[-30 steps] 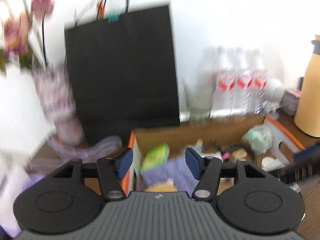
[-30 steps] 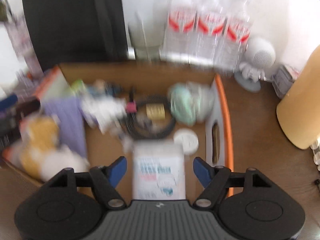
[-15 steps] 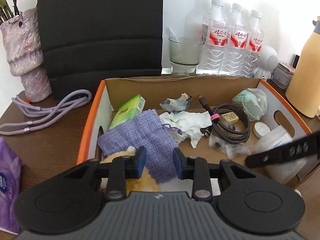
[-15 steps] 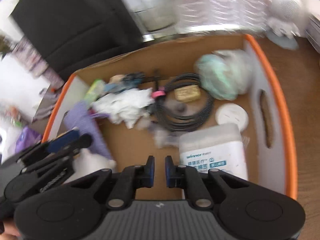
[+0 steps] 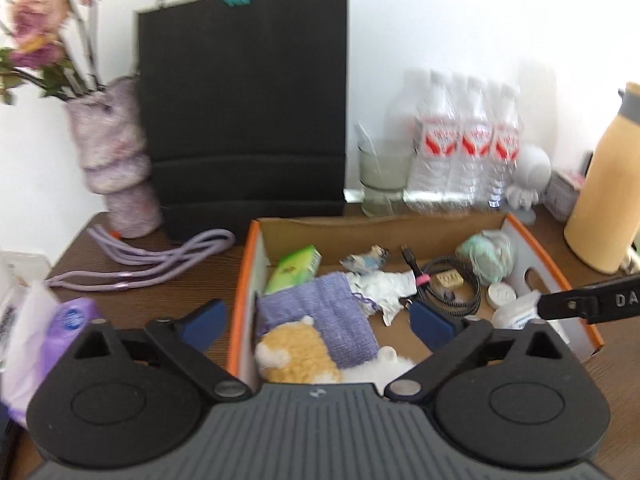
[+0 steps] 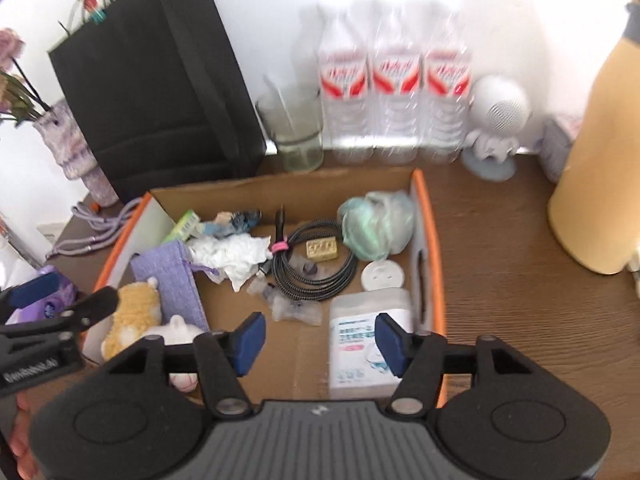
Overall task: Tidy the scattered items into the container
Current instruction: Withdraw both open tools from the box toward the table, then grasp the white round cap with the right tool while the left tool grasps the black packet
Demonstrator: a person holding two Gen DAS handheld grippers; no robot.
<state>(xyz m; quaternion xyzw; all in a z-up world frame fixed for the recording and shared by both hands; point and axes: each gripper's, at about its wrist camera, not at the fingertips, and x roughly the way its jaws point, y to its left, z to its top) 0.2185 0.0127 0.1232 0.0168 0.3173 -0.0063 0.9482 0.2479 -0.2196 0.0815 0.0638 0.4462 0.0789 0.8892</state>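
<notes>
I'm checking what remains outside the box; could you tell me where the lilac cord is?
In the left wrist view, the looped lilac cord lies on the wooden table, left of the cardboard box, before the black paper bag.

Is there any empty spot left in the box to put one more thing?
Yes. Bare floor of the cardboard box shows near its front edge, between the purple knitted pouch and the white wipes packet. The back half is crowded: coiled black cable, crumpled white tissue, mint green mesh ball.
</notes>
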